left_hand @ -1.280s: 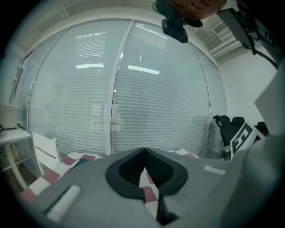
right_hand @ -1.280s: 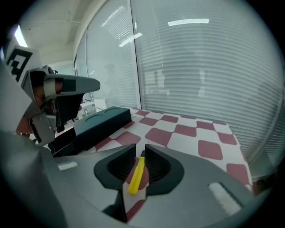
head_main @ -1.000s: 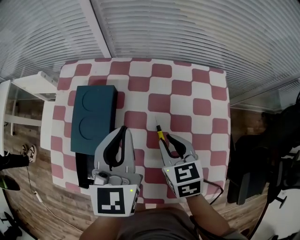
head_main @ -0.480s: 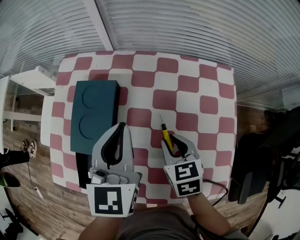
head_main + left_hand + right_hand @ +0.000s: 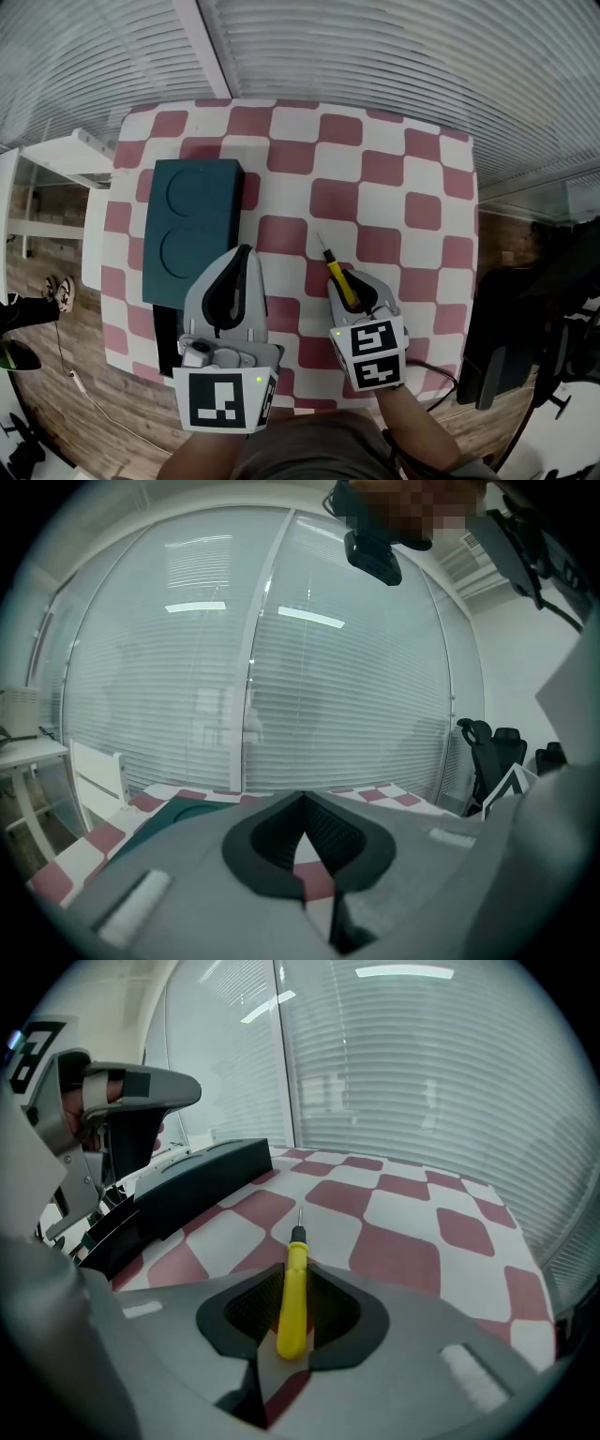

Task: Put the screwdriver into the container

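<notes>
Right tool [image 5: 345,281] tilts down at the table [image 5: 412,169]
Its jaws, just closing, clamp the screwdriver [image 5: 293,1297]; left tool [image 5: 246,251] level, jaws together.

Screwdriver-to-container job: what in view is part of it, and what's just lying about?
In the job:
- screwdriver, on the checkered cloth
- right tongs, just closing on its yellow handle
- dark teal container, at the cloth's left side

Just lying about:
- left tongs, shut, empty
- white shelf, off the cloth's left edge
- office chair
</notes>
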Demonstrator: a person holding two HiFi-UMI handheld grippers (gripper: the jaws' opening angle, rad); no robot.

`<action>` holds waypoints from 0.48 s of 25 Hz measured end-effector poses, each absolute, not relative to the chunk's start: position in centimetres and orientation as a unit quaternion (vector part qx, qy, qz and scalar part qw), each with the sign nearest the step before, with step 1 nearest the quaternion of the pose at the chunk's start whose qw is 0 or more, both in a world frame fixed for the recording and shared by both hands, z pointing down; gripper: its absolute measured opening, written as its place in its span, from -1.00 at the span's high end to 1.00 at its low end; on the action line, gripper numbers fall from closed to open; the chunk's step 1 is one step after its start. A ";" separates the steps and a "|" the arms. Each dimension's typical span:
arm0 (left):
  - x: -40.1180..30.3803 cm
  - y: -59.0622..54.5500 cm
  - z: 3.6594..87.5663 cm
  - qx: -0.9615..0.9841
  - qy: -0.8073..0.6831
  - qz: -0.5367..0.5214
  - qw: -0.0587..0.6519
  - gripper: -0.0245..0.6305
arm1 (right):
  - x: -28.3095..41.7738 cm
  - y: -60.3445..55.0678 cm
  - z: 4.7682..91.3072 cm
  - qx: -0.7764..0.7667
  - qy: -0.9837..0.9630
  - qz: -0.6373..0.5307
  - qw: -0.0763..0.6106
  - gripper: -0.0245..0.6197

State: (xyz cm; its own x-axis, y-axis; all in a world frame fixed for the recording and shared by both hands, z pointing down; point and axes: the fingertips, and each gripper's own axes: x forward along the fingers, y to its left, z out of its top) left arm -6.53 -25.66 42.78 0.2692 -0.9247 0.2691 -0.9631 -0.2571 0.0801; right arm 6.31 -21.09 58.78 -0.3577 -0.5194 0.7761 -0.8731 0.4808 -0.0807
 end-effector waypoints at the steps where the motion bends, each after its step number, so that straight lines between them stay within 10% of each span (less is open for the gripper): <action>1: -6.6 -25.6 42.7 0.788 -0.599 0.084 0.114 0.92 | 6.3 -21.2 58.6 0.444 -0.785 0.251 0.350 0.62; 12: -6.9 -24.0 39.9 0.775 -0.621 0.067 0.092 0.93 | 7.0 -22.1 52.0 0.454 -0.808 0.213 0.308 0.62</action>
